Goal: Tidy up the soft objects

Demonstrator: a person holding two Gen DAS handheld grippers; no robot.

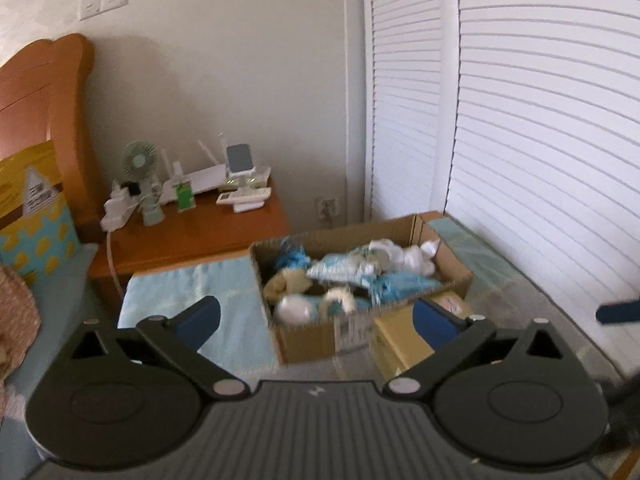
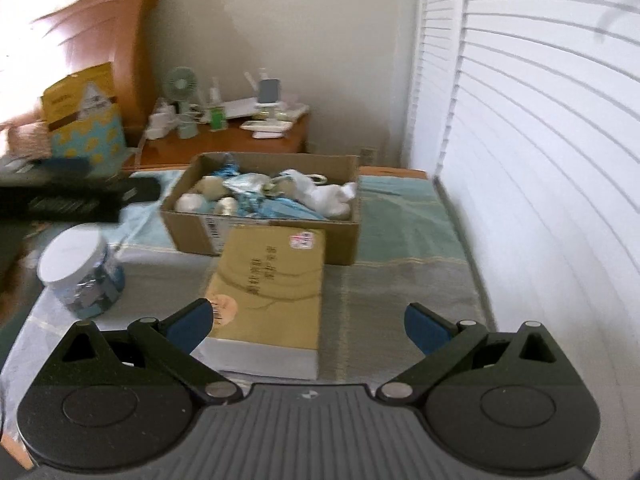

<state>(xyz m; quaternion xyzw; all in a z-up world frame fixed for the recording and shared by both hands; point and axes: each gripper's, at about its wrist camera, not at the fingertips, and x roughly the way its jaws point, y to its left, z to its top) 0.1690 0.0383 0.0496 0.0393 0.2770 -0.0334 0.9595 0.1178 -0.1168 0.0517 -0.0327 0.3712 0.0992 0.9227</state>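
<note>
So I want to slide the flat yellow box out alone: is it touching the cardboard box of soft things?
Touching. In the right wrist view the yellow box butts against the cardboard box front wall, no gap showing.

Both wrist cameras looked forward and slightly downward across the bed toward the corner by the nightstand (image 1: 192, 236). The left view sat close to the open cardboard box (image 1: 316, 340), somewhat from its left. The right view stood farther back, behind the flat yellow box (image 2: 272, 280). Both shared the cardboard box, nightstand and louvered doors (image 2: 540, 160).
</note>
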